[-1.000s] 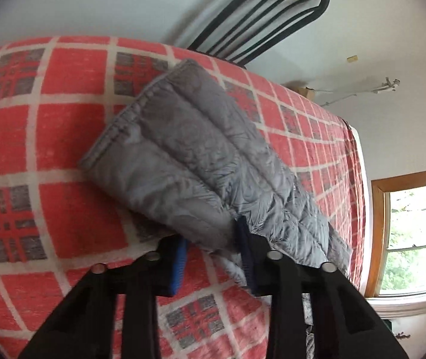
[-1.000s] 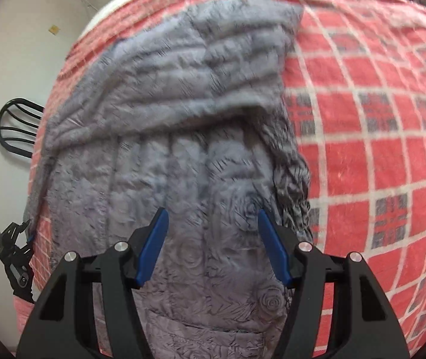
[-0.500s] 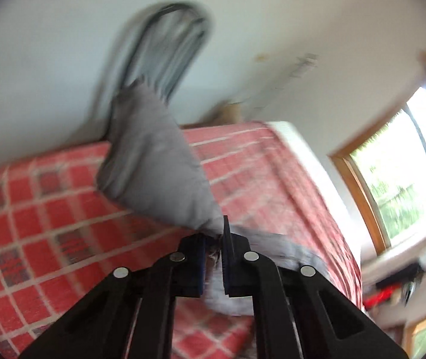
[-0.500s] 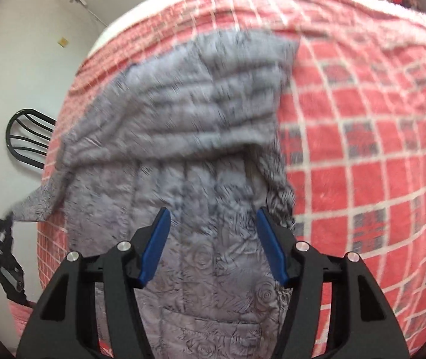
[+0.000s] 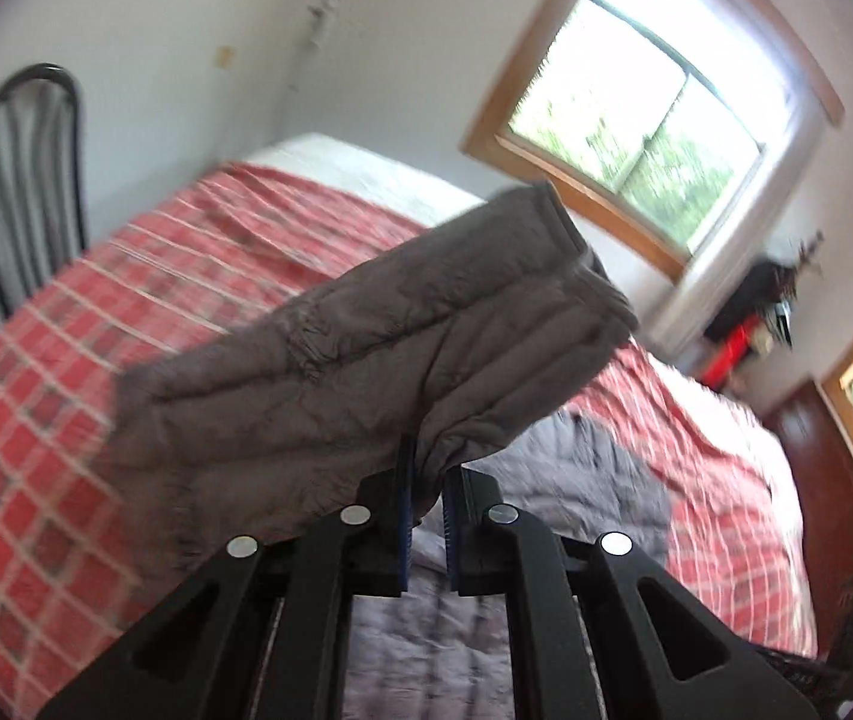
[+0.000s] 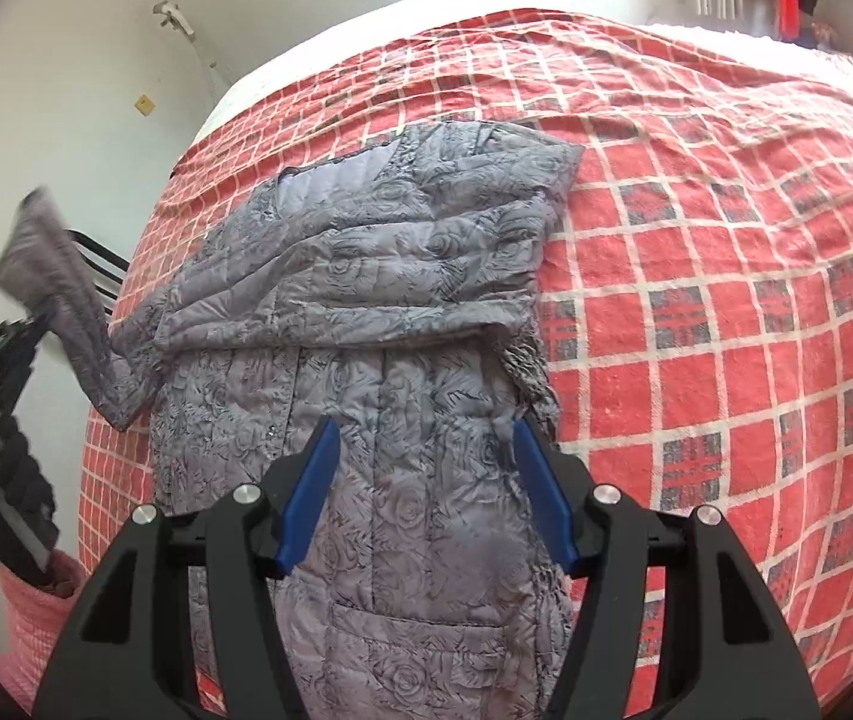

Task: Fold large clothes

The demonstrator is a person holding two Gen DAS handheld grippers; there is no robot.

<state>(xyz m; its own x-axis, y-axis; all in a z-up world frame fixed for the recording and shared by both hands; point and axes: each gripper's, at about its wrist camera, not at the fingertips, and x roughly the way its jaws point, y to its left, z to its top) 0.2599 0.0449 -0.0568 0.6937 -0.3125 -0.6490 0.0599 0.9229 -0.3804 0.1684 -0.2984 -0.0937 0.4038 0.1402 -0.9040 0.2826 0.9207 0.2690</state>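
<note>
A bed (image 6: 726,300) under a red checked blanket (image 6: 696,210) carries the grey quilted jacket (image 6: 402,360), which lies lengthwise on it with one sleeve already laid across the chest. The other sleeve (image 5: 366,372) is off the blanket, hanging in the air at the jacket's left side. The left gripper (image 5: 426,504) has its fingers clenched on that sleeve's edge. The right gripper (image 6: 420,480) hovers over the jacket's lower body, fingers released and gripping nothing. The step in hand looks like folding the second sleeve inward. The next move probably calls for carrying the sleeve across the chest, laying it flat over the first, then letting go without dragging the body askew.
</note>
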